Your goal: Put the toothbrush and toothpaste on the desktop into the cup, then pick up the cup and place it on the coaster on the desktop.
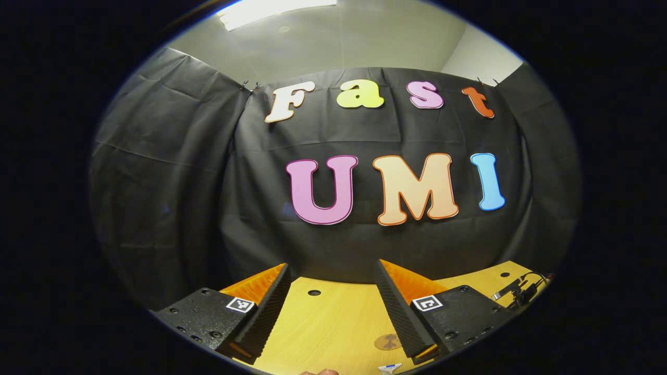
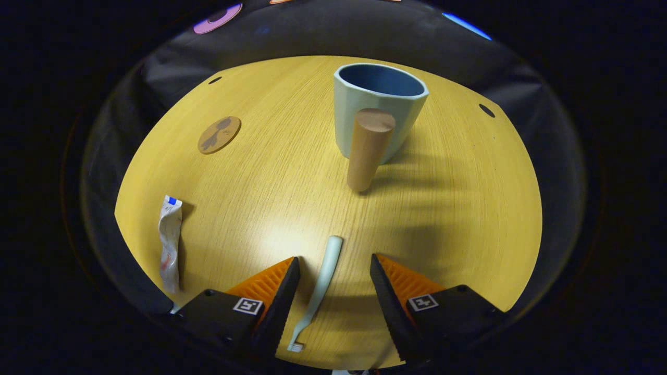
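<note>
The left gripper (image 1: 331, 299) and the right gripper (image 2: 333, 291) each carry 2 ridged wedge-shaped fingers on black screw-studded blocks, every block bearing a square black-and-white marker.

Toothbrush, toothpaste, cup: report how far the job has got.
Done: nothing. The cup stands empty on the desktop, apart from the coaster. In hand: the right tool is open, its fingers astride the toothbrush lying flat, not yet gripped. The left tool is open, aimed at the booth wall. Left: both items into the cup, including the toothpaste at the desk's edge, then cup onto coaster.
</note>
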A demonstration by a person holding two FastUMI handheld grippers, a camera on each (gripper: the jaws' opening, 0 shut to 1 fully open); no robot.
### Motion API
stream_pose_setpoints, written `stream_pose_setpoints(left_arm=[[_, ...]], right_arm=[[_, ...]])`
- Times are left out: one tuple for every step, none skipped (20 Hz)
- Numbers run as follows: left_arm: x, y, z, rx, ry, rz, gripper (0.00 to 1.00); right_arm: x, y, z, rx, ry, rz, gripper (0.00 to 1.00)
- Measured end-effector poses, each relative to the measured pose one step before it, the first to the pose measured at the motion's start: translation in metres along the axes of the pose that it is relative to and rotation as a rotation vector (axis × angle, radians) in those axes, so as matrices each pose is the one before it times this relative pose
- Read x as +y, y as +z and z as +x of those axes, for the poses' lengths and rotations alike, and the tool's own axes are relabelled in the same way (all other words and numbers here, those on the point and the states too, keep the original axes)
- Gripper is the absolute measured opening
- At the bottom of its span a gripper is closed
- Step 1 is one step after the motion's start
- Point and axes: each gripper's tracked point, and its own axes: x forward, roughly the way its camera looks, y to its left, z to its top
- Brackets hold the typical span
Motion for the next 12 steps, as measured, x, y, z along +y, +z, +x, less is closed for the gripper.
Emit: stream_pose_setpoints(left_arm=[[-0.00083, 0.00048, -0.00003, 0.00021, -0.00159, -0.00221, 0.94], [-0.00087, -0.00017, 0.00042, 0.00219, -0.00276, -0.00186, 0.94], [-0.00034, -0.00165, 0.00028, 0.00179, -0.00284, -0.00308, 0.94], [-0.00119, 0.00082, 0.00013, 0.00017, -0.0048, -0.0033, 0.94], [-0.00278, 0.00088, 0.00007, -0.00252, -0.0047, -0.00103, 0.94], [-0.00287, 0.00186, 0.00065, -0.00451, -0.00364, 0.00074, 0.93], [-0.00216, 0.00096, 0.00073, -0.00514, -0.00327, 0.00057, 0.93], [-0.00155, 0.00107, 0.00081, -0.0026, -0.00262, -0.00049, 0.94], [-0.0018, -0.00107, 0.00017, -0.00059, -0.00433, -0.0017, 0.93], [-0.00121, -0.00052, -0.00019, 0.00255, -0.00257, 0.00026, 0.94], [-0.00005, -0.0004, -0.00104, 0.00024, -0.00071, -0.00057, 0.94], [-0.00044, -0.00018, -0.00062, 0.00209, -0.00197, -0.00159, 0.94]], right_arm=[[0.00107, -0.00178, -0.00066, 0.01594, 0.00739, -0.0207, 0.79], [0.00177, -0.00337, -0.00081, 0.02539, 0.00708, -0.0181, 0.75], [0.00088, -0.00037, 0.00016, 0.02178, 0.00365, -0.01494, 0.6], [0.00113, -0.00118, 0.00055, 0.01481, 0.00433, -0.00844, 0.55], [0.00134, 0.00177, -0.00029, 0.00159, 0.00449, 0.00206, 0.44], [-0.00125, -0.00058, 0.00076, 0.00075, 0.00128, 0.00995, 0.34], [-0.00027, 0.00008, -0.00139, -0.00132, 0.00486, -0.0051, 0.18], [-0.0006, -0.00099, -0.00083, 0.00246, 0.00171, -0.00077, 0.18], [-0.00003, 0.0019, 0.0019, -0.00637, 0.00171, 0.02564, 0.18], [-0.00121, -0.00095, -0.00217, -0.01078, 0.00829, 0.00223, 0.08], [-0.00025, 0.00115, -0.00257, -0.0082, 0.00725, -0.00406, 0.05], [0.00034, -0.0013, 0.00153, -0.00854, 0.00588, -0.00696, 0.05]])
